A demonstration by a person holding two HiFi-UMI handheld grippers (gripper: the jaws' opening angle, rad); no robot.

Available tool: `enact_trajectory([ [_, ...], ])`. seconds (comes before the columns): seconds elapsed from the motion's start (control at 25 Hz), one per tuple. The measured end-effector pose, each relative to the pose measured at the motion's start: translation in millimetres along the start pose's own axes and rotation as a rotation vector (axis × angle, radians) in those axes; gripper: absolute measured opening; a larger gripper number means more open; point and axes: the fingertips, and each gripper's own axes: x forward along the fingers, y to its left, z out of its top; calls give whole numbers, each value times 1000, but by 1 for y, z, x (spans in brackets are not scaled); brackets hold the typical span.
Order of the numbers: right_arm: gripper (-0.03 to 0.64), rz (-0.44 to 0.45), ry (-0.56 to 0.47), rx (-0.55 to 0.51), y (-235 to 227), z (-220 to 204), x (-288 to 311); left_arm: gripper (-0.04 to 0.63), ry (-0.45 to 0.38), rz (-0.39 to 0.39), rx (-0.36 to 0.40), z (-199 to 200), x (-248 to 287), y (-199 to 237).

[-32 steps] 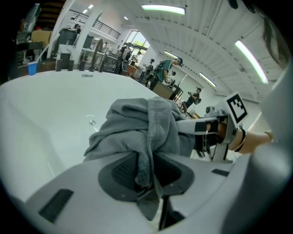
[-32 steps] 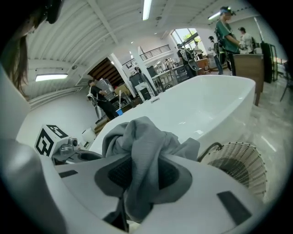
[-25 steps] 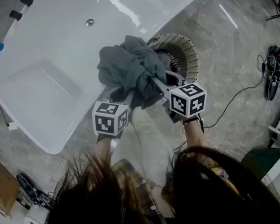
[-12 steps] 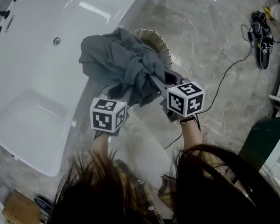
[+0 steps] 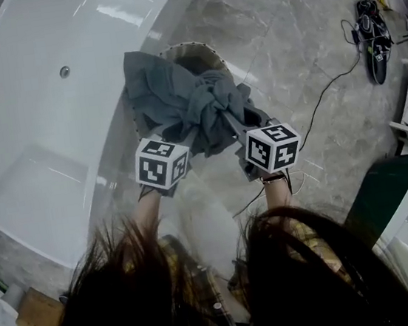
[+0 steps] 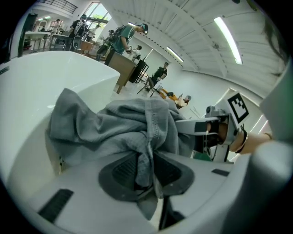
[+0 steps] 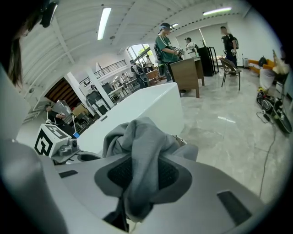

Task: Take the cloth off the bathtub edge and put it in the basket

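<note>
We are looking down on a grey marble floor (image 5: 308, 48), where a black cable (image 5: 323, 105) is trailing toward a heap of dark gear (image 5: 371, 25). A cardboard box (image 5: 37, 320) is sitting at lower left. Farther off, a person in green (image 7: 165, 45) is standing by a wooden desk (image 7: 185, 73).

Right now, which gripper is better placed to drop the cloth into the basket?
Right, probably: the right gripper holds the cloth over the basket, while the end held by the left gripper spreads toward the bathtub.

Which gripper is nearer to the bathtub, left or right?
Left. The left gripper is beside the rim of the bathtub; the right gripper is farther out, over the floor. Both grip the cloth.
</note>
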Motion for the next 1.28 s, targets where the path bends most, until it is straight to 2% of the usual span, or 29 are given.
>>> enact_trajectory([
  [0.4, 112, 5, 29, 49, -17, -18, 25, 104, 54, 11, -2, -11, 22, 18],
  [0.84, 112, 30, 88, 48, -22, -39, 85, 104, 111, 72, -9, -31, 37, 73],
  [1.04, 114, 29, 133, 54, -27, -58, 115, 103, 153, 99, -30, -48, 48, 97],
  [1.28, 117, 16, 217, 9, -31, -80, 154, 97, 221, 137, -67, -69, 60, 128],
])
